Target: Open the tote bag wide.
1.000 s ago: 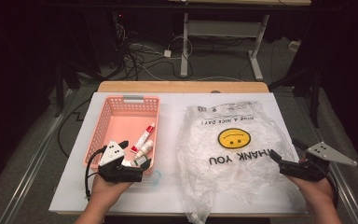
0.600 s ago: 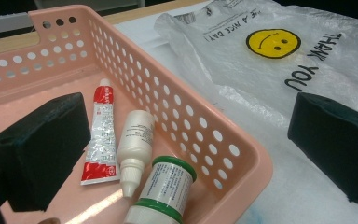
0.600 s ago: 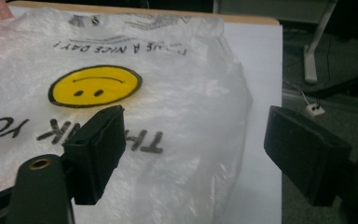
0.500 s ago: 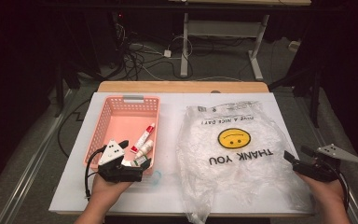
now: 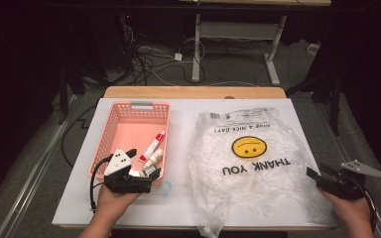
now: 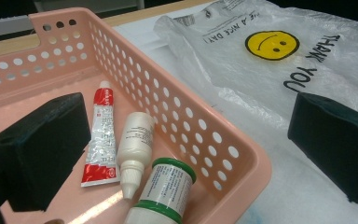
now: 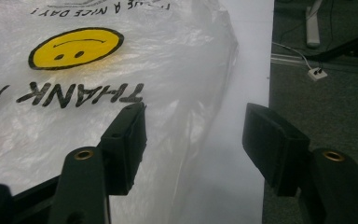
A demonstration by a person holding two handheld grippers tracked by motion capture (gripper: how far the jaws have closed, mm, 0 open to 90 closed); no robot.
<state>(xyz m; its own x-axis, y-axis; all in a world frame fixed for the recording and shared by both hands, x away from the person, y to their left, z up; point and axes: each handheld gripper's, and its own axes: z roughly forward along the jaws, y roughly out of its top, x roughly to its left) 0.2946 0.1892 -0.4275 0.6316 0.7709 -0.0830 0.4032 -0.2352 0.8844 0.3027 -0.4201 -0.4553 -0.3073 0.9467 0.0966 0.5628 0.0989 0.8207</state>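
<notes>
A clear plastic bag [image 5: 248, 148] with a yellow smiley and "THANK YOU" print lies flat on the right half of the table. My right gripper [image 5: 317, 173] is low at its right edge. Its jaws have just been closing and stand part open [image 7: 198, 140]. One jaw is over the bag [image 7: 98, 93] and the other is by the table's edge, and neither pad presses the film. My left gripper [image 5: 141, 171] is open wide [image 6: 186, 149] astride the near right wall of a pink basket [image 5: 129, 124]. The basket holds a red-and-white tube [image 6: 101, 135], a white dropper bottle [image 6: 133, 144] and a green-capped bottle [image 6: 168, 186].
A white sheet [image 5: 178, 198] covers the wooden table. The table's right edge [image 7: 265, 93] drops to dark floor just beside my right gripper. Cables and desk legs [image 5: 198, 44] stand on the floor beyond the far edge.
My right gripper has shifted right toward the table's edge and sunk a little, and its jaws stand narrower. The left gripper and the basket's contents have not moved.
</notes>
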